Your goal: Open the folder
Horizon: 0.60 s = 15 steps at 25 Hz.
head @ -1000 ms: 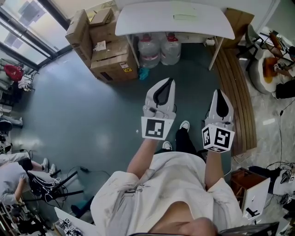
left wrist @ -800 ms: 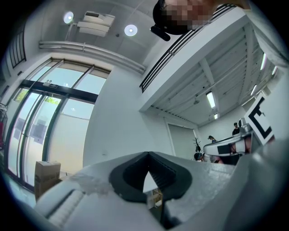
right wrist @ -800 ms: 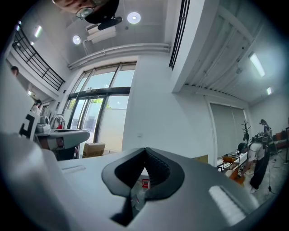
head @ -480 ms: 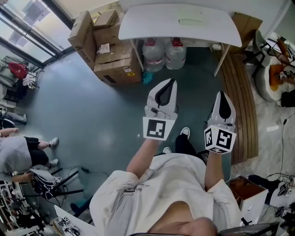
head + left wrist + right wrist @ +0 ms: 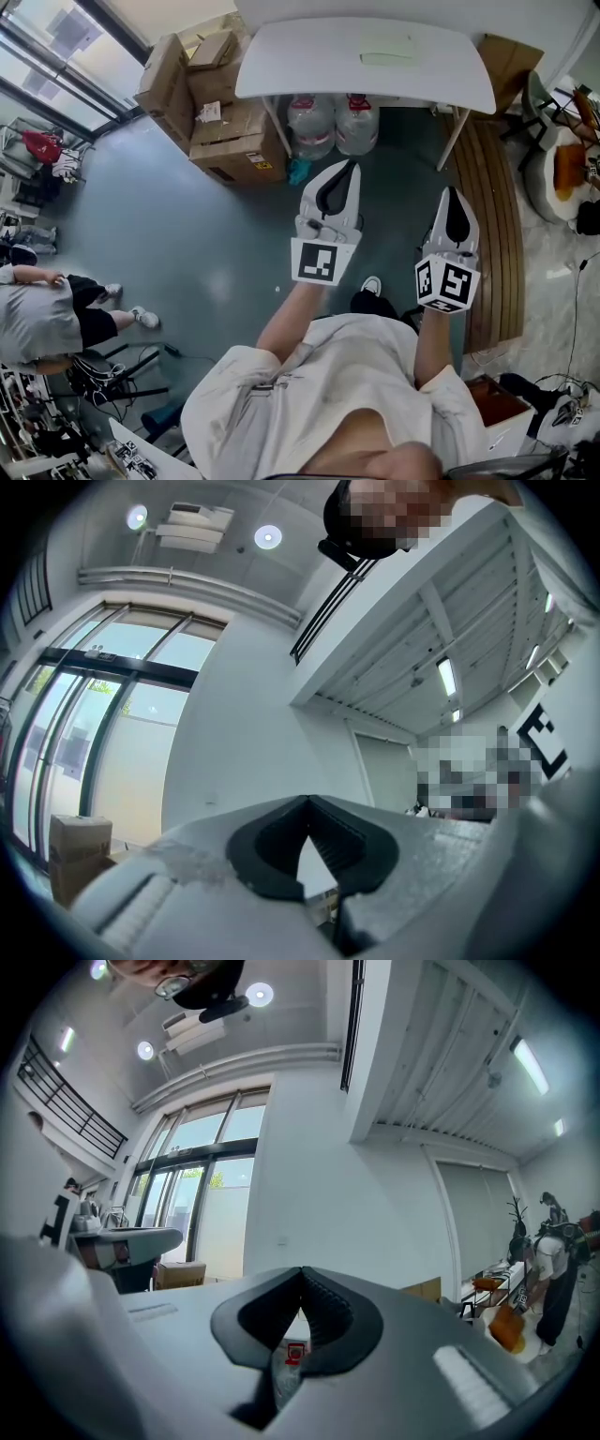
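Note:
A thin pale green folder lies flat on the white table ahead of me, well beyond both grippers. My left gripper is held out over the grey floor, its jaws shut with nothing between them. My right gripper is level beside it, also shut and empty. In the left gripper view the left gripper's tips meet against a white wall. In the right gripper view the right gripper's tips meet as well. The folder shows in neither gripper view.
Two large water jugs stand under the table. Stacked cardboard boxes sit to its left. A slatted wooden bench runs along the right. A person walks at the far left, and another person stands at the right.
The table, jugs and boxes have drawn slightly nearer as I walk forward. Both grippers keep their place before me, still shut. The person at the left has moved across the floor.

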Each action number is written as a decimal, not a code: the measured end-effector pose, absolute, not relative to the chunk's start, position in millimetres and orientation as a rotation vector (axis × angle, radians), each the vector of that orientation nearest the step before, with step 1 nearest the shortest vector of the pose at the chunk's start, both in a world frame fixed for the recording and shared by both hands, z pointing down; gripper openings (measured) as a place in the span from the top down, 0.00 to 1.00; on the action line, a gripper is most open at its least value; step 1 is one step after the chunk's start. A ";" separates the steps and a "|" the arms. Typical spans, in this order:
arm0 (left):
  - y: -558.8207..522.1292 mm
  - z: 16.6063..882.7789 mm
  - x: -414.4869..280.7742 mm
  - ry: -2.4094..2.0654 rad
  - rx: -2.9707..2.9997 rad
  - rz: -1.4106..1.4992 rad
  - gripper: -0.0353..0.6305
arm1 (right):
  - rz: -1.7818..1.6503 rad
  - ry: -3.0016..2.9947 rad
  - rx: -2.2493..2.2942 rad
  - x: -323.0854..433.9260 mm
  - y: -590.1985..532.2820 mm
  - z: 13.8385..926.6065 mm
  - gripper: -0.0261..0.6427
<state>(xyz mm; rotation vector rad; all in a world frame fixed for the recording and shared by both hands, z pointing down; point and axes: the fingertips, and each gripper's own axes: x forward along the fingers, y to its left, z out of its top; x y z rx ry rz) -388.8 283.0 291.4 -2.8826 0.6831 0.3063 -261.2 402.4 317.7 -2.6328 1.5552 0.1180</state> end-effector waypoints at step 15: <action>248.6 292.2 -275.8 0.727 -2.864 0.302 0.94 | 0.105 1.588 -2.614 -148.8 371.5 322.0 0.96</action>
